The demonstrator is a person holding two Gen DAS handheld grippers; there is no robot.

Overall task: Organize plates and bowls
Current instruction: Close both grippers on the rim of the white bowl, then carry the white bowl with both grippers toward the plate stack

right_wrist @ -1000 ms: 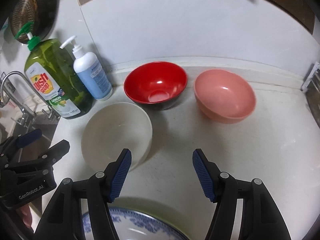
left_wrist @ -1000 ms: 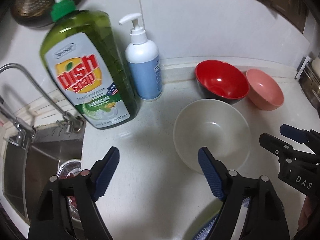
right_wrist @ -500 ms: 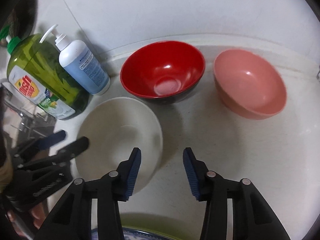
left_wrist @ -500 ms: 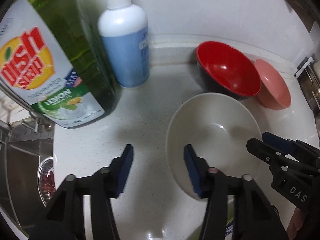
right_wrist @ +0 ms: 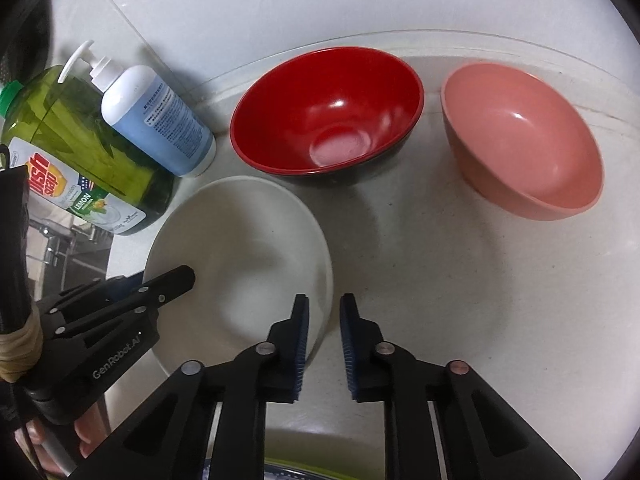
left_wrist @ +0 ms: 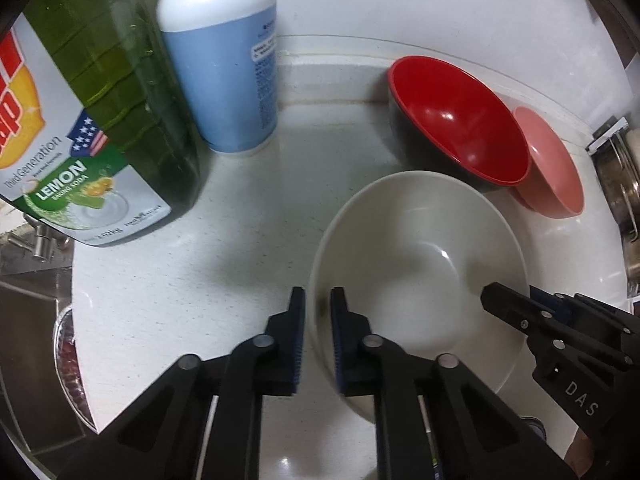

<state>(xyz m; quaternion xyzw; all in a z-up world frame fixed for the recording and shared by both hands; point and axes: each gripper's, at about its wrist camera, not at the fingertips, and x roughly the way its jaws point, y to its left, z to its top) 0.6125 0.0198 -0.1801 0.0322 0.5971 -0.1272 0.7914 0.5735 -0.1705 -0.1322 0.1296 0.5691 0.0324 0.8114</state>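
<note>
White bowl (left_wrist: 416, 264) on pale counter (left_wrist: 192, 280), in front of red bowl (left_wrist: 456, 120); pink bowl (right_wrist: 520, 140) beside red one.

Left gripper (left_wrist: 318, 336) at bowl's left rim, jaws just closed, wall of bowl pinched between blue pads.

Right gripper (right_wrist: 324, 344) at opposite rim, jaws just closed, pads pinching rim.

Green dish soap bottle (left_wrist: 92, 112) and blue pump bottle (left_wrist: 224, 60) behind, near sink (left_wrist: 24, 320).

White bowl (left_wrist: 420, 264) upright before red bowl (left_wrist: 460, 128), pink bowl (left_wrist: 552, 164).
</note>
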